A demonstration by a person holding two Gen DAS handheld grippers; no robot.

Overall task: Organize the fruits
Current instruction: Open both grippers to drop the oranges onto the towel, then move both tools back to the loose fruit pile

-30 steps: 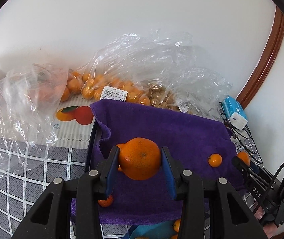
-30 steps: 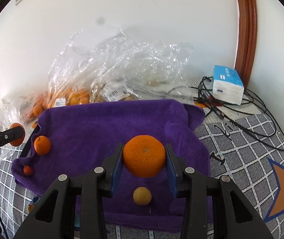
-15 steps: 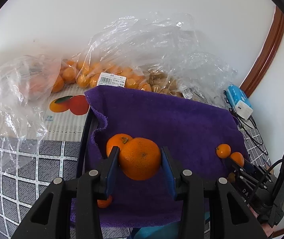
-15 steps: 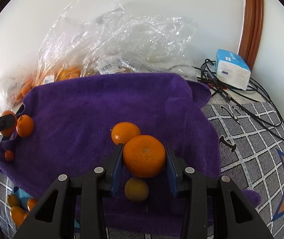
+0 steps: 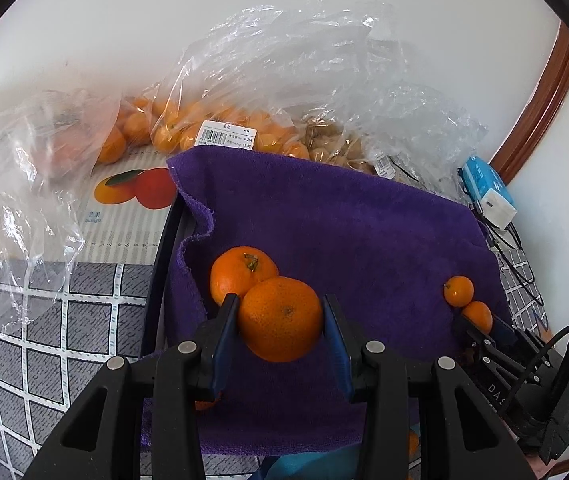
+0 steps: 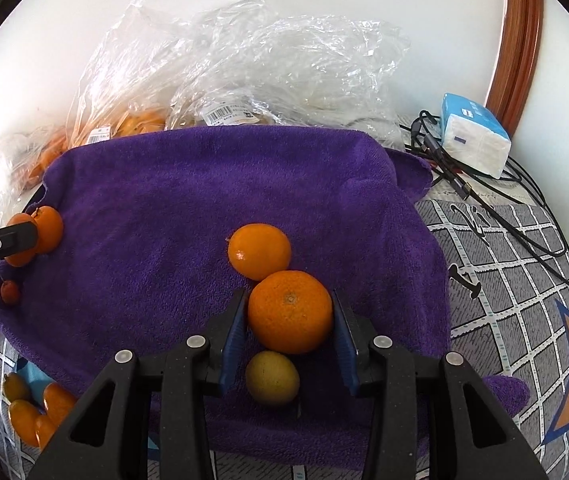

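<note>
In the left wrist view my left gripper (image 5: pixel 280 308) is shut on a large orange (image 5: pixel 280 318), low over the purple towel (image 5: pixel 344 224). A second orange (image 5: pixel 240 274) with a stem lies just behind it, touching it. My right gripper (image 6: pixel 290 300) has its jaws opening around another large orange (image 6: pixel 290 311). A thin gap shows at the left pad, and the fruit rests on the towel (image 6: pixel 172 200). This orange sits between a smaller orange (image 6: pixel 260 251) and a yellow-green fruit (image 6: pixel 272 378). The left gripper's finger (image 6: pixel 0 244) shows at the far left edge.
Clear plastic bags of small oranges (image 5: pixel 220 132) and nuts lie behind the towel against the wall. A tissue pack (image 6: pixel 474 140) and cables (image 6: pixel 524 216) are at the right. Several kumquats (image 6: pixel 36 412) lie at the lower left, and a small red fruit (image 6: pixel 9 291) sits on the towel's left edge.
Both grippers have sunk toward the towel with their oranges, each ending beside another orange. The right gripper's pads have drawn slightly away from its orange.
</note>
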